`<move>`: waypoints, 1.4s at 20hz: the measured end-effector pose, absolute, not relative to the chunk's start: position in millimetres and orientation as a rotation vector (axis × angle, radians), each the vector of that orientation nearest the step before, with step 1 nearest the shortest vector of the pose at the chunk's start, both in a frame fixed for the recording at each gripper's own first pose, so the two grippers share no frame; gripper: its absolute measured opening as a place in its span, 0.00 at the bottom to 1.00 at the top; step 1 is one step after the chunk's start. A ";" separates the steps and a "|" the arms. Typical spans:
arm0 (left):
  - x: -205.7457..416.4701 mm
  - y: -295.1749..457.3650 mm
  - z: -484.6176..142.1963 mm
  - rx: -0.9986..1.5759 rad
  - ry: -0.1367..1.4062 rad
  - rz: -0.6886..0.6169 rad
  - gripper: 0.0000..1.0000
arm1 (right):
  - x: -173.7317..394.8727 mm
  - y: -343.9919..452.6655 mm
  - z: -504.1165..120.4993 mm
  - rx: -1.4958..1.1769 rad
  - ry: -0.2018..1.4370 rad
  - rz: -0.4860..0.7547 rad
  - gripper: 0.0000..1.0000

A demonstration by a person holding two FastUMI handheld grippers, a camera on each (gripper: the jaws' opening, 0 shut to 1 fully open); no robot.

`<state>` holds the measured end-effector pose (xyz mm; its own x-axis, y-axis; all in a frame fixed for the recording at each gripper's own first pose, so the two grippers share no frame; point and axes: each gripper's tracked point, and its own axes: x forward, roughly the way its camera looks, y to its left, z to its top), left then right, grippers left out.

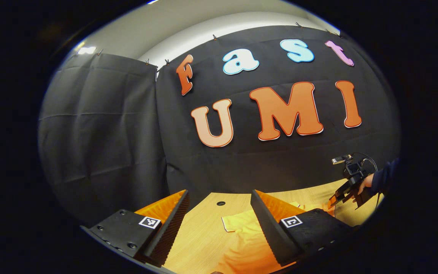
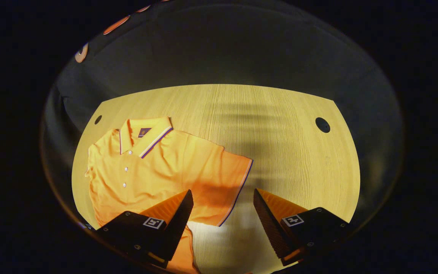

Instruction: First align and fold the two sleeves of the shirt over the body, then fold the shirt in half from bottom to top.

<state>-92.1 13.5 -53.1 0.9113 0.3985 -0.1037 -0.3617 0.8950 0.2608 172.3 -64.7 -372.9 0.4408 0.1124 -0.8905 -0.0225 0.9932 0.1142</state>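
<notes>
Both wide open and empty, the right hand-held gripper [image 2: 222, 213] hovers over the shirt's [image 2: 158, 167] sleeve [image 2: 226, 179] hem, the left hand-held gripper [image 1: 219, 224] over the surface [image 1: 203, 228] — best pinch the hem squarely.

Left gripper [image 1: 219, 213] fingers spread — shirt [image 1: 242, 236] lies on table [image 1: 200, 236].

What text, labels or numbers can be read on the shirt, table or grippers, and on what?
Neck label inside the polo shirt collar: too small to read.
Square markers on the left gripper and right gripper: coded patterns, no words.
Table: no text.
</notes>
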 end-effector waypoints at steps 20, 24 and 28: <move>-93.9 15.9 -66.6 0.216 0.198 0.412 0.99 | 191.4 -35.7 -405.2 0.251 1.249 0.153 0.05; -101.3 23.2 -67.2 0.191 0.199 0.429 0.99 | 200.2 -16.0 -374.5 0.270 1.189 0.213 0.05; -108.8 31.5 -62.7 0.186 0.189 0.448 0.99 | 204.9 16.0 -337.6 0.238 1.125 0.293 0.05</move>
